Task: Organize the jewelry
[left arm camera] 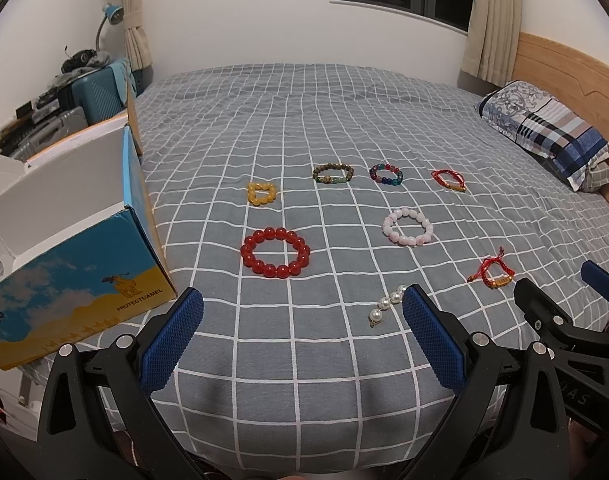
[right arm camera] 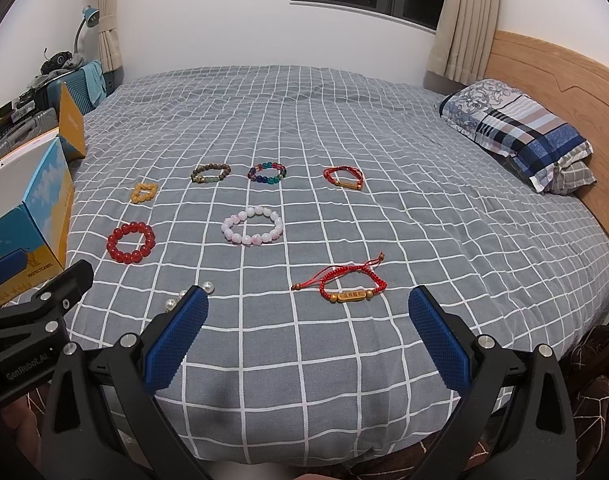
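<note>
Several bracelets lie on a grey checked bedspread. Nearest my left gripper are a red bead bracelet and a short pearl strand beside its right finger. Farther off lie a yellow bead bracelet, a brown-green one, a multicoloured one, a pink one and two red cord bracelets. My right gripper stands open just short of the near red cord bracelet. Both grippers are open and hold nothing.
An open cardboard box with a camel print stands on the bed's left edge. A patterned pillow lies at the wooden headboard on the right. Suitcases and clutter sit beyond the box. The bed's near edge is just below the grippers.
</note>
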`<state>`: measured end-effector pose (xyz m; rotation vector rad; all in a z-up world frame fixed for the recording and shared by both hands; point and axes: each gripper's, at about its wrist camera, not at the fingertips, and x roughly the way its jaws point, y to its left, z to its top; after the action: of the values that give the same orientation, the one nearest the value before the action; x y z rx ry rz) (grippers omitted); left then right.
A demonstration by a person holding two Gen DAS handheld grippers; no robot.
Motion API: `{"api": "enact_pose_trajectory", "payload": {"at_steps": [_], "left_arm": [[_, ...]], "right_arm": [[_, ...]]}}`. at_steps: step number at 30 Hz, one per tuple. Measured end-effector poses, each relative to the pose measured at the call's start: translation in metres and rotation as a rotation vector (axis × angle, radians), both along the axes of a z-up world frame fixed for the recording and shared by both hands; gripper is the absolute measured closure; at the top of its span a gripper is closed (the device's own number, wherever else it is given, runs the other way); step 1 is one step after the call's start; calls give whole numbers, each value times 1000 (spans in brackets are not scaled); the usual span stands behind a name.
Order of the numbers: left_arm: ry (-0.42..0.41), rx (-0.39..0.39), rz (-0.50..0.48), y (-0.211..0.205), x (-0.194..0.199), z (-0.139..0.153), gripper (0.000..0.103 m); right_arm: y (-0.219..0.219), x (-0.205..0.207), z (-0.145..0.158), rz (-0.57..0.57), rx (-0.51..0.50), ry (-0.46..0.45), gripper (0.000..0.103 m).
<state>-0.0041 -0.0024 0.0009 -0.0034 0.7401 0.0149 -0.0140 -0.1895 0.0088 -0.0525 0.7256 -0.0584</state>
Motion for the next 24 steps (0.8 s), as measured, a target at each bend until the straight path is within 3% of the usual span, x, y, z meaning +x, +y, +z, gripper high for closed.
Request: {"api": "enact_pose_trajectory", "payload": {"at_steps": [12, 19, 24], "left_arm": [[-16, 23, -7, 1, 18, 37, 6], [-1, 38, -8, 8, 60, 53, 6], [66, 28, -7, 11, 93, 34, 6]], "right_arm": [[-20, 9, 33, -51, 16, -18, 7], [-32, 43, 37, -80, 26, 53, 7], [-40, 79, 16, -84, 25, 149, 7]]}}
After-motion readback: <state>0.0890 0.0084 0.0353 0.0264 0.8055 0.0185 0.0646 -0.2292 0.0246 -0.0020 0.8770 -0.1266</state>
